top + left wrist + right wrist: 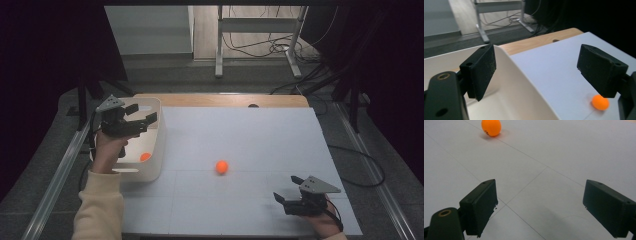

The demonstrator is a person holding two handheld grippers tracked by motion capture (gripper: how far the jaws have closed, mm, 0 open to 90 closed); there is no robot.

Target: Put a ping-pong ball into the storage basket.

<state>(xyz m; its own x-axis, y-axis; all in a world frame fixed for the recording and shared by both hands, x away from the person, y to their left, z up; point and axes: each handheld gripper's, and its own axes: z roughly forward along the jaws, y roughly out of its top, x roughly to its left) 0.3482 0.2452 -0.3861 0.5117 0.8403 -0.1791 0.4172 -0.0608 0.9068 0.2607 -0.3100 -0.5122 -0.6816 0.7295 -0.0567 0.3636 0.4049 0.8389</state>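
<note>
L gripper [142, 116] hovers over the white bin [159, 145] at the table's left edge, jaws spread wide, nothing btwn them. One orange ping-pong ball [145, 156] lies inside the bin, near its front wall. A 2nd orange ball [222, 166] sits on the white mat [250, 135], right of the bin, well apart from it. R gripper [286, 196] rests low on the mat, far right of the bin, jaws also spread & empty, pointing toward that 2nd ball.

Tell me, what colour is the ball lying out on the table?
Orange. The ball shows best in the right gripper view, lying on the white table.
</note>
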